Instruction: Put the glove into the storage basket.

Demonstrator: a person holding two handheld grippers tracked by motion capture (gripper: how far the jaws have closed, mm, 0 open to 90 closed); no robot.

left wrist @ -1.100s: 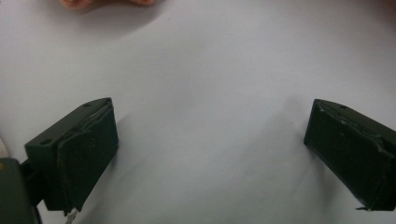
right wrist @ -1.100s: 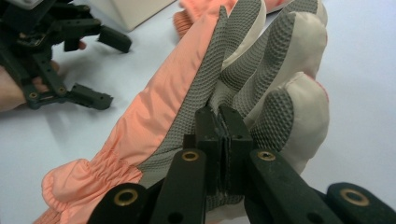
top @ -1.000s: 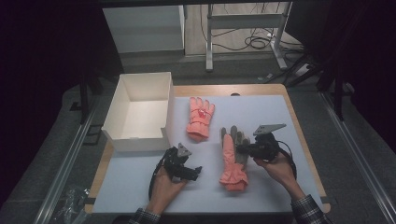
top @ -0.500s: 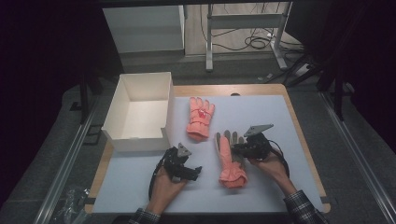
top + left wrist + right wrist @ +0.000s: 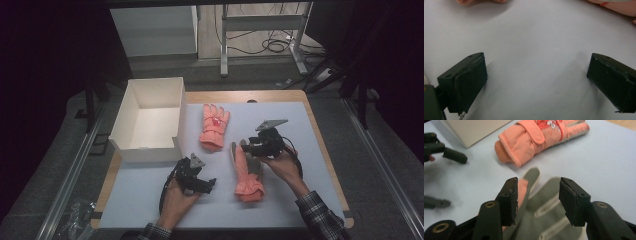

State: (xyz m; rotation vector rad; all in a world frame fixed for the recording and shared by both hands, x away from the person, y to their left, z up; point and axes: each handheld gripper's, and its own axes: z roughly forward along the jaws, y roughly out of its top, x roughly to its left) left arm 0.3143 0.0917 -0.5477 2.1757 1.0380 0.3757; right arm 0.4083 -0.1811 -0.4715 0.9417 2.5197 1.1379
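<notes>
A: What changed with the right tongs (image 5: 248, 145)?

B: Their jaws have just been opening; the palm-up salmon glove with grey palm (image 5: 246, 170) lies released on the white counter (image 5: 310, 150), nearer than a second ago.

A: The left tongs (image 5: 536, 75)?

B: Wide open, empty. The other salmon glove (image 5: 214, 126) waits beside the white cardboard box (image 5: 148, 122).

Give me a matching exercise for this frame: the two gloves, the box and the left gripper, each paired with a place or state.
Things:
1. near glove
2. far glove
3. white box
4. left gripper

States:
A. open-topped, at the table's left edge
B. grey palm up, under the right gripper
C. jaws open over bare mat
D. orange back up, beside the box

Pairs: 1-B, 2-D, 3-A, 4-C
</notes>
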